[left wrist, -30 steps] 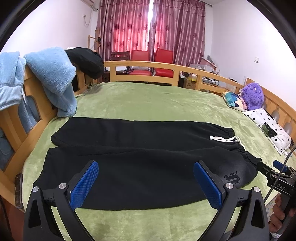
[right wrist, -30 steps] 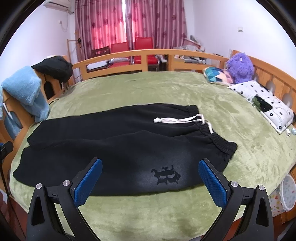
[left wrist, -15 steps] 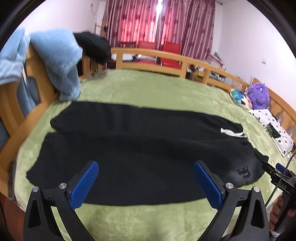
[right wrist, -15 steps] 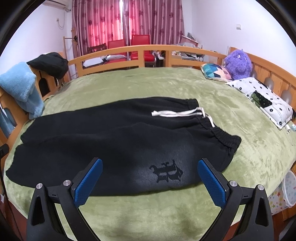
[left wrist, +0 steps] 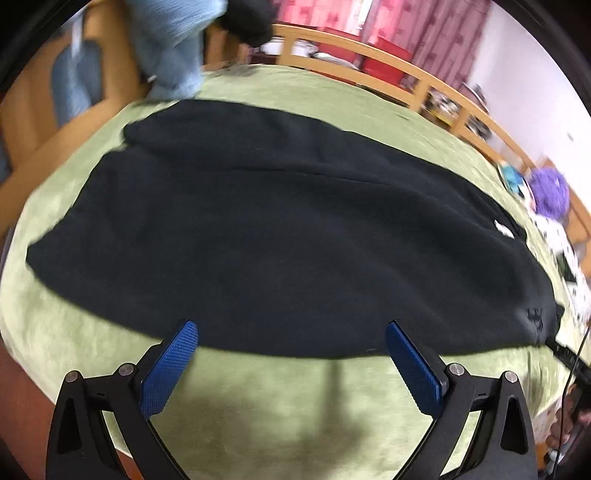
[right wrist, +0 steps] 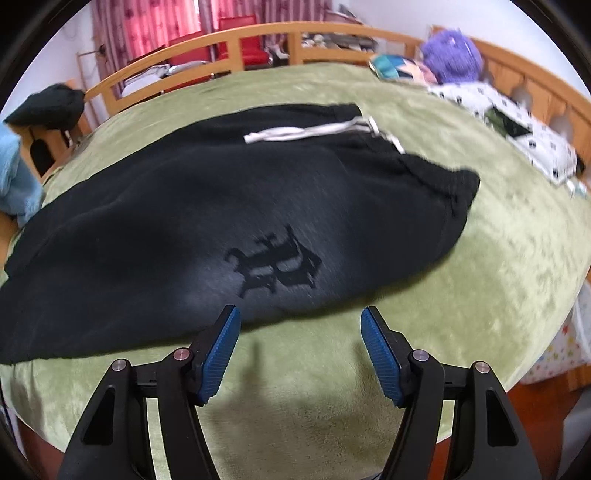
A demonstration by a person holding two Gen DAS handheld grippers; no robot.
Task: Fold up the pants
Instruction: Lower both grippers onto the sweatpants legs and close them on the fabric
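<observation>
Black pants [left wrist: 280, 243] lie flat on the green bedspread [left wrist: 277, 402], legs to the left, waistband to the right. In the right wrist view the pants [right wrist: 207, 221] show a dark logo [right wrist: 275, 264] and a white drawstring [right wrist: 310, 131] near the waistband. My left gripper [left wrist: 290, 334] is open and empty, just above the near hem edge of the leg. My right gripper [right wrist: 300, 319] is open and empty, partly narrowed, at the near edge below the logo.
A wooden bed rail [right wrist: 258, 37] rings the bed. A blue towel [left wrist: 173, 40] and a black garment [left wrist: 251, 18] hang on the left rail. A purple plush [right wrist: 450, 55] and a spotted pillow [right wrist: 517, 133] lie at right. Red chairs [right wrist: 236, 37] stand behind.
Both grippers have moved forward and down close to the pants' near edge. The right gripper's fingers have come closer together. The pants have not moved.
</observation>
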